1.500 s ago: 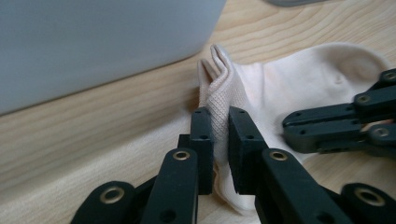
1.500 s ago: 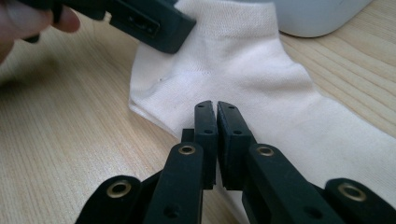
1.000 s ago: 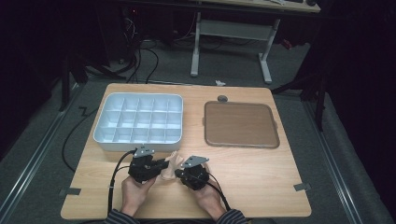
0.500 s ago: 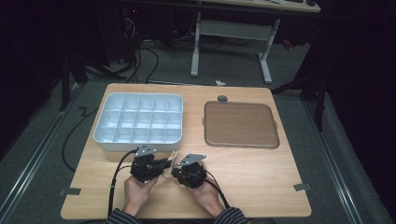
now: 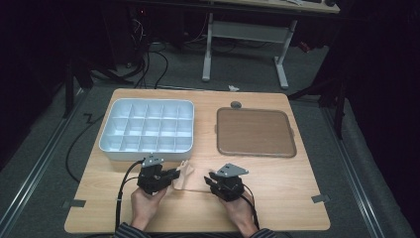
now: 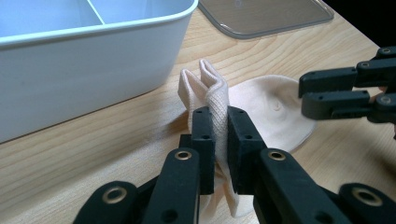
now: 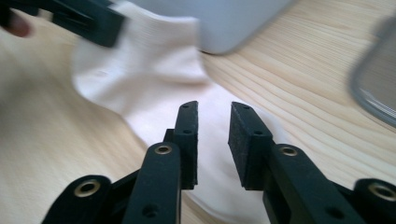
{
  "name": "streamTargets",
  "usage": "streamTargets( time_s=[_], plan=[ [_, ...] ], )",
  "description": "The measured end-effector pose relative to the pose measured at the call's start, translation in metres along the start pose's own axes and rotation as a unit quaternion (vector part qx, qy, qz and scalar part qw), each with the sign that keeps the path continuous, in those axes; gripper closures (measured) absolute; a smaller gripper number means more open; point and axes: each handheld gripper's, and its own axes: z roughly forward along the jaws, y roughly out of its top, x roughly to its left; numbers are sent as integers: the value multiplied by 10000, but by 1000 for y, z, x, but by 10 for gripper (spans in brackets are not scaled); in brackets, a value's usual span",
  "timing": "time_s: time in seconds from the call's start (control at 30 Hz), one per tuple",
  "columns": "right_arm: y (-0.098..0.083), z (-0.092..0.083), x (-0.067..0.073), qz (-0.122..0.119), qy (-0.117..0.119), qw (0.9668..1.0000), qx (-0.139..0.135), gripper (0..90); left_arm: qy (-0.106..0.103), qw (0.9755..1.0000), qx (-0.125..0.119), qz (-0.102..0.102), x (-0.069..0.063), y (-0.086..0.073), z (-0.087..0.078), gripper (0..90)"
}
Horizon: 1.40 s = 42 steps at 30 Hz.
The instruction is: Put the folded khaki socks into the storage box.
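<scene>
A pale cream sock (image 5: 188,173) lies on the wooden table just in front of the white box. My left gripper (image 5: 176,174) is shut on its bunched cuff (image 6: 212,88), which stands up between the pads (image 6: 203,135). The rest of the sock (image 6: 275,105) spreads flat toward the right gripper (image 6: 327,88). My right gripper (image 5: 209,179) hovers over the sock's other end (image 7: 154,79); its jaws have just been opening. The right gripper (image 7: 213,114) stands open with nothing pinched between its pads, and the left gripper (image 7: 88,18) shows at the far end.
A white compartment box (image 5: 148,100) stands behind the left gripper, its wall (image 6: 93,70) close to the sock. A brown tray (image 5: 255,131) lies at the back right. A small grey round piece (image 5: 236,104) sits beyond the tray.
The right gripper has drawn away to the right from the left one and its jaws have parted. The sock now lies spread between the two. The left gripper kept still.
</scene>
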Motion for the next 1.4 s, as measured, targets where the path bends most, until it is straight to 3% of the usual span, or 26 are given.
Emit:
streamTargets(
  time_s=[0.2,0.6,0.77,1.0,1.4],
  plan=[
    [-10,-7,-11,191,-337,9992,25,688,23,10000,-47,-7,-1,0,-2,829],
    [-16,1,-20,338,-577,9974,274,674,70,9999,-74,15,-2,0,-4,829],
    [-17,2,-23,395,-566,9972,293,701,79,9999,-86,39,-2,0,-4,829],
    [-18,8,-24,404,-433,9976,371,835,17,9999,-125,118,-4,0,-5,828],
    [-15,16,-17,229,-330,9985,381,856,-129,9993,-101,324,-15,7,1,826]
  ],
)
